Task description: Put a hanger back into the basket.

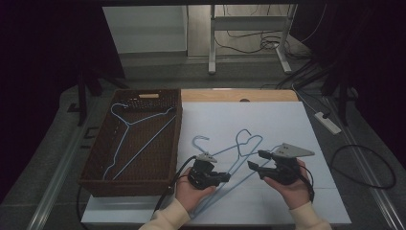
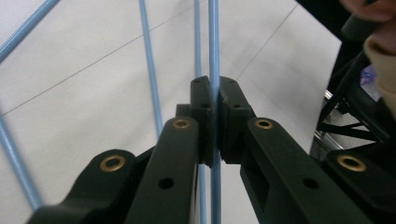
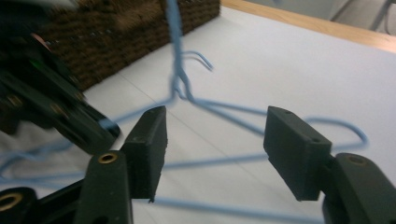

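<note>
Light blue wire hangers (image 1: pixel 242 148) lie overlapping on the white table top (image 1: pixel 268 120), hooks pointing away from me. My left gripper (image 1: pixel 225 177) is shut on one hanger's thin wire (image 2: pixel 214 37); in the left gripper view the wire runs straight up between the pressed pads (image 2: pixel 201 98). My right gripper (image 1: pixel 256 160) hovers just right of it, open, jaws toward the hangers. In the right gripper view its pads (image 3: pixel 149 144) stand wide apart over a hanger's neck and arms (image 3: pixel 224 109) without touching them. Another blue hanger (image 1: pixel 139 129) lies in the brown wicker basket (image 1: pixel 178 139).
The basket takes up the table's left side, its wall close to my left hand. A wooden strip (image 1: pixel 239 95) edges the table's far side. Beyond it on the floor are a metal table frame (image 1: pixel 213 43), cables and a power strip (image 1: pixel 328 122).
</note>
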Motion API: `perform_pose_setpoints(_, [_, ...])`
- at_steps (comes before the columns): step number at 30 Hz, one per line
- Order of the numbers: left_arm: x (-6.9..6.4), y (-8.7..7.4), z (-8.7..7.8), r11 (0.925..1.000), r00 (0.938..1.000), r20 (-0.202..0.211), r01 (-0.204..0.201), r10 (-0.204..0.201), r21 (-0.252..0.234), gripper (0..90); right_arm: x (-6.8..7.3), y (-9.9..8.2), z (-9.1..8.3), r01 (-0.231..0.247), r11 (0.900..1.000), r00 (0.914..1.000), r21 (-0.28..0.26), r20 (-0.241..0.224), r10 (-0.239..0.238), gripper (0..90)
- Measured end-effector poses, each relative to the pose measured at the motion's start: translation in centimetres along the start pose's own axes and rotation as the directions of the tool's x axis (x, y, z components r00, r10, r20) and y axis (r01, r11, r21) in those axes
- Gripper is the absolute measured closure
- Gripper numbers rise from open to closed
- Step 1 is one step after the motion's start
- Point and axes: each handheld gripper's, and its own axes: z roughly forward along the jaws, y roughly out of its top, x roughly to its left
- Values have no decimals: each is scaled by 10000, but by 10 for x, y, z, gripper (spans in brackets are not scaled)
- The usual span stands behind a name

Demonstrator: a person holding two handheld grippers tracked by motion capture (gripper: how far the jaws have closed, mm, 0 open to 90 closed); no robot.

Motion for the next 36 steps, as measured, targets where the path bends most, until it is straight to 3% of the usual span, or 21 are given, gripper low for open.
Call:
perform_pose_setpoints(11, [-12, 7, -11, 9985, 9993, 266, -261, 274, -483, 863, -14, -29, -29, -554, 9982, 9961, -246, 681, 569, 389])
perform_pose_setpoints(21, [-24, 20, -31, 9942, 9973, 443, -539, 582, -930, 863, -23, -41, -40, -886, 9957, 9910, -281, 977, 909, 391])
perform_pose_setpoints(24, [-26, 26, -42, 9920, 9975, 434, -511, 565, -1150, 863, -28, -44, -40, -1120, 9933, 9885, -296, 988, 1144, 391])
perform_pose_setpoints(33, [-14, 31, -77, 9820, 9944, 1036, -21, 221, -1889, 863, -28, -45, -37, -998, 9949, 9910, -167, 884, 1009, 391])
perform_pose_setpoints(36, [-11, 31, -86, 9756, 9929, 1188, 157, 107, -2190, 863, -30, -46, -36, -994, 9950, 9910, -87, 892, 998, 391])
